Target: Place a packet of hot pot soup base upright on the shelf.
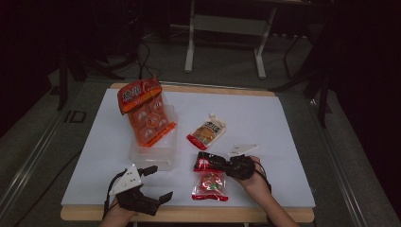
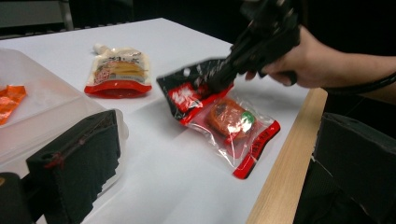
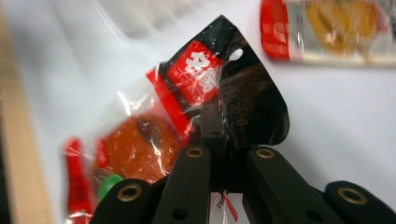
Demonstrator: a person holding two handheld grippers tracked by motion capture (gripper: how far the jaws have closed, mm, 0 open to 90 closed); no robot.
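With the right gripper (image 1: pixel 222 164) clamped on the black header of the red snack packet (image 1: pixel 210 185), just right of the clear plastic bin (image 1: pixel 163 158), lift slowly so the film doesn't slip.

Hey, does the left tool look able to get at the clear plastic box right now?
Probably yes. The left tool stands open and holds nothing, and the clear plastic box sits just ahead of it with bare table between. The orange snack bag leaning in the box covers its far part, not the near rim.
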